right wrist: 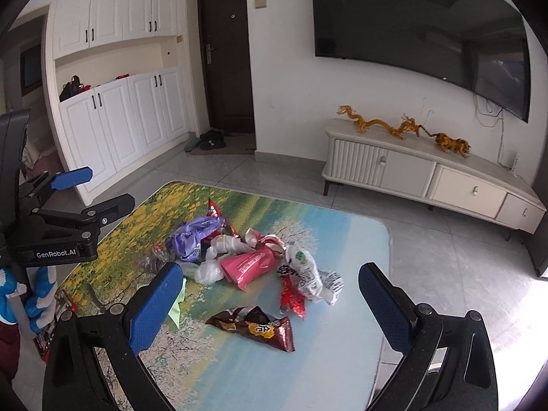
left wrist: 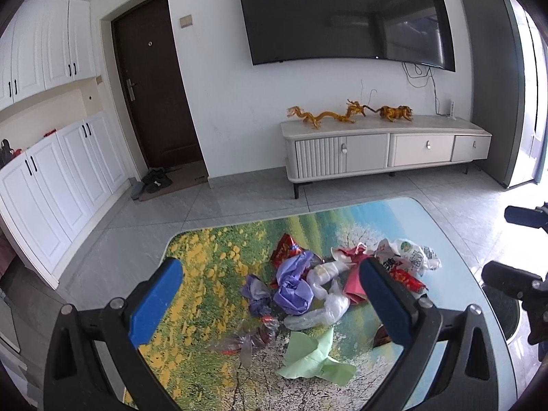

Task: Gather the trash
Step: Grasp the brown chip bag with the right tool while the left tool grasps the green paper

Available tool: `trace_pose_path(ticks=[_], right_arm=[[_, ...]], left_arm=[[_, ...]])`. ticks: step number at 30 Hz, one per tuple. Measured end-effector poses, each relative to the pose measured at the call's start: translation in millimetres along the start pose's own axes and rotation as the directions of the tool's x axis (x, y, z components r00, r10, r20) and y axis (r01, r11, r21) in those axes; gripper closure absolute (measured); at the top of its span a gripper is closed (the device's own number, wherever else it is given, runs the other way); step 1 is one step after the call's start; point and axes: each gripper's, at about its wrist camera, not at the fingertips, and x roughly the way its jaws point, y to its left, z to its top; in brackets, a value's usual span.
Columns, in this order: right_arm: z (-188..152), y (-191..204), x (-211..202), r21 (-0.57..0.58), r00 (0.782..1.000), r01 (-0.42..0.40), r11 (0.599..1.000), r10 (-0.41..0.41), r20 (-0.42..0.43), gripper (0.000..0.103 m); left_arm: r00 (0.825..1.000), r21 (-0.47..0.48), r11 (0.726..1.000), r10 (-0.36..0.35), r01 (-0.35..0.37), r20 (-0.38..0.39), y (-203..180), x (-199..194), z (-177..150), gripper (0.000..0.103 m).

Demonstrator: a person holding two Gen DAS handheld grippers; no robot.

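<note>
Trash pile (right wrist: 253, 260) sits mid-table on the landscape-print table (right wrist: 342, 342), loose wrappers and bags bunched together.

Room, big to small: wall TV (left wrist: 342, 13), white cabinets (right wrist: 116, 130) along the left wall, dark door (right wrist: 226, 54), low TV stand (left wrist: 383, 147) with gold dragon figures (left wrist: 325, 116) on top, shoes (left wrist: 156, 179) on the mat by the door.

Left gripper (left wrist: 270, 301): jaws wide, nothing held, hanging over the near side of the pile. Purple bag (left wrist: 293, 284) and clear plastic bags (left wrist: 328, 304) lie between its fingers in view, not touching as far as I can tell. Green paper (left wrist: 315, 356) lies nearest the camera, crumpled. Its right finger hides part of the pink carton.

Right gripper (right wrist: 270, 301): jaws wide, empty, above the table's near edge. Brown snack bag (right wrist: 253, 328) lies flat between its fingers, apart from the main pile. Just beyond: red wrapper (right wrist: 293, 299), white printed bag (right wrist: 308, 274), pink carton (right wrist: 250, 267) tipped on its side, touching the white bags.

Left gripper also visible at the left edge of the right view, fingers apart, beside the table's left side.
</note>
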Motion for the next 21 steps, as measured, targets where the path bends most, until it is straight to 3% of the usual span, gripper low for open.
trace_pose_path(ticks=[8,15,21], right_arm=[[-31,-3,44,-0.024,0.989,-0.073,0.997,0.069,-0.134,0.004],[-59,-8,88,-0.027,0.961,-0.146,0.989,0.136,-0.24,0.006],[-66,-16,106,-0.022,0.943,-0.204,0.979,0.19,-0.272,0.009]], left_arm=[[0.992,-0.017,0.995,-0.103,0.102,-0.07,9,24,-26,0.0],[0.955,0.006,0.971,-0.234,0.239,-0.181,-10,54,-61,0.0],[0.939,0.015,0.971,-0.227,0.239,-0.256,-22,81,-79,0.0]])
